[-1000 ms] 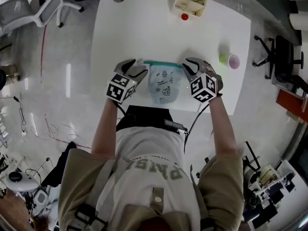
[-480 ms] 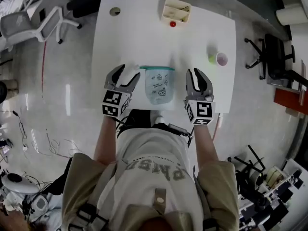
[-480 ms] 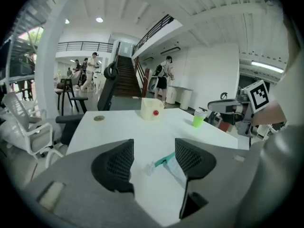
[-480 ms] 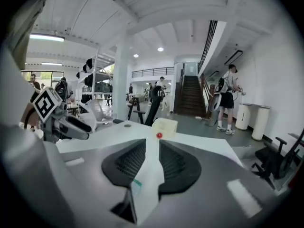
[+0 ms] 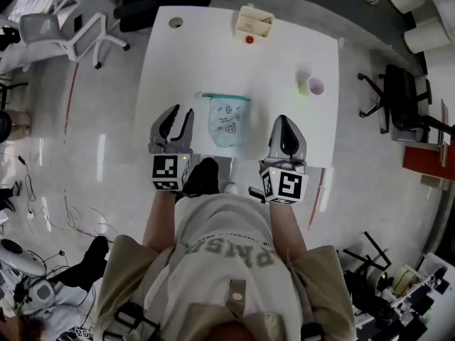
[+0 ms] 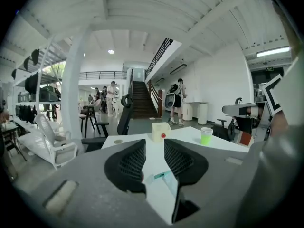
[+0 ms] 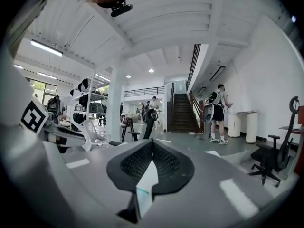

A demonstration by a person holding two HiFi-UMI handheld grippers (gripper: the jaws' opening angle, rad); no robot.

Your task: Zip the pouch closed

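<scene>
- Table [image 5: 213, 55]: pouch [image 5: 229, 121] lies flat by the near edge. It has a doodle print, no words I can read.
- Left gripper [image 5: 182, 112]: jaws half apart, just been closing, nothing in them. Its own view shows the pouch through the gap.
- Right gripper [image 5: 285, 121]: pinched closed, empty.
- Box [image 5: 254, 21] at the far edge, contents unclear.
- Cup [image 5: 311, 86] near the right edge.

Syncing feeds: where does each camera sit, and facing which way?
Head view: on the head, steeply down at table, pouch; shows torso, forearms, left gripper, right gripper.
Left gripper view: on it, level along parted, empty, just-closing jaws across the table.
Right gripper view: on it, level along shut jaws toward the staircase.
Both gripper views share that staircase.
</scene>
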